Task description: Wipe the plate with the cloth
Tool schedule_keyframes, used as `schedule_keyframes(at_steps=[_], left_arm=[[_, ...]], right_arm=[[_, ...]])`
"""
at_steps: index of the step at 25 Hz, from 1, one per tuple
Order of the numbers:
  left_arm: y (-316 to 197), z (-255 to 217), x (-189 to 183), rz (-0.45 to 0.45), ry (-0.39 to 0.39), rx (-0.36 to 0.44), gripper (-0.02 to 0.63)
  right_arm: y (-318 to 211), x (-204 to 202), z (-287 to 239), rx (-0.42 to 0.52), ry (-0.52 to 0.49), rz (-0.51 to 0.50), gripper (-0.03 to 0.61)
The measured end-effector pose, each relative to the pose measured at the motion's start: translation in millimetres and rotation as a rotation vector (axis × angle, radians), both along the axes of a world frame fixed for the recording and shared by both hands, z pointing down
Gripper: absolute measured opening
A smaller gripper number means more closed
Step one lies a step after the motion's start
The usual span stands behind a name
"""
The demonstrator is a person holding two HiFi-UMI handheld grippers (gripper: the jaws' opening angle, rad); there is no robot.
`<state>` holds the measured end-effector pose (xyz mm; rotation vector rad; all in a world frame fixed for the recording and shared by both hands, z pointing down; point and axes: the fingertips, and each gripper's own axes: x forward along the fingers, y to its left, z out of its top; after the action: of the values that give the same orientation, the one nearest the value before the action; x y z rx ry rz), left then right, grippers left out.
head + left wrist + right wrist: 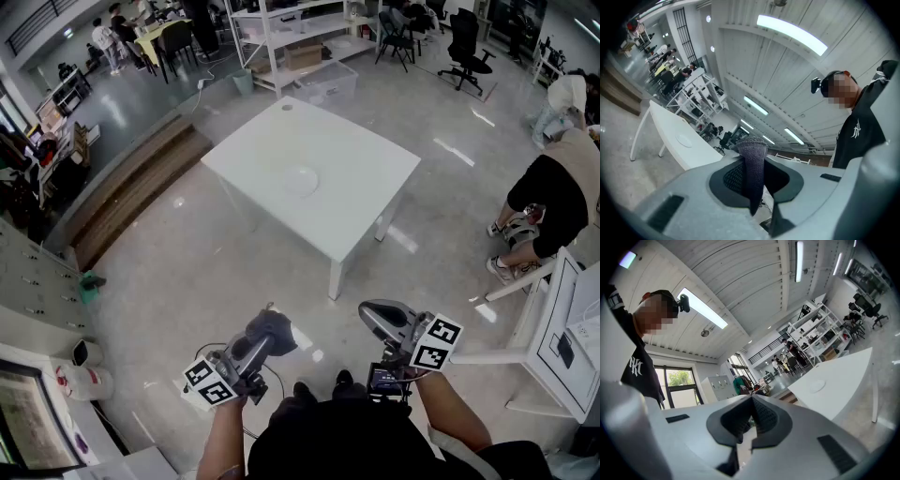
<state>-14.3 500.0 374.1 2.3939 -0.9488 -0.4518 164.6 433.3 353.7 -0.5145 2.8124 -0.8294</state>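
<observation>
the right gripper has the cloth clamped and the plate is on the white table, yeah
No: the left gripper holds the cloth, as the left gripper view shows; the right gripper is shut on nothing. The plate is on the white table.

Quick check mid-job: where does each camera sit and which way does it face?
Head view: worn on the head, looking steeply down at floor, table and plate; both forearms, left tool with cloth and right tool show.
Left gripper view: on the left tool, along its jaws, shut on the cloth, toward ceiling and table; wearer's torso at right.
Right gripper view: on the right tool, along its shut, empty jaws; torso at left.
Shared: all three show table and plate.
</observation>
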Motion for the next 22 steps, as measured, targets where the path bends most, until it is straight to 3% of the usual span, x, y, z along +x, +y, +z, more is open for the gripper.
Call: schedule_keyframes(at_steps=[9, 13, 17, 22], left_arm=[[-28, 2, 18, -0.017, -0.029, 0.012, 0.054], [-39, 8, 31, -0.021, -0.094, 0.002, 0.054], [-46, 13, 37, -0.02, -0.143, -0.008, 0.054], [-65, 19, 25, -0.029, -0.127, -0.028, 0.054]], right_arm=[[-28, 29, 4, 0.005, -0.04, 0.017, 0.006], [-34, 39, 12, 0.007, -0.003, -0.012, 0.006], [-45, 36, 25, -0.016, 0.025, -0.015, 0.006], [-67, 21, 39, -0.052, 0.044, -0.017, 0.008]])
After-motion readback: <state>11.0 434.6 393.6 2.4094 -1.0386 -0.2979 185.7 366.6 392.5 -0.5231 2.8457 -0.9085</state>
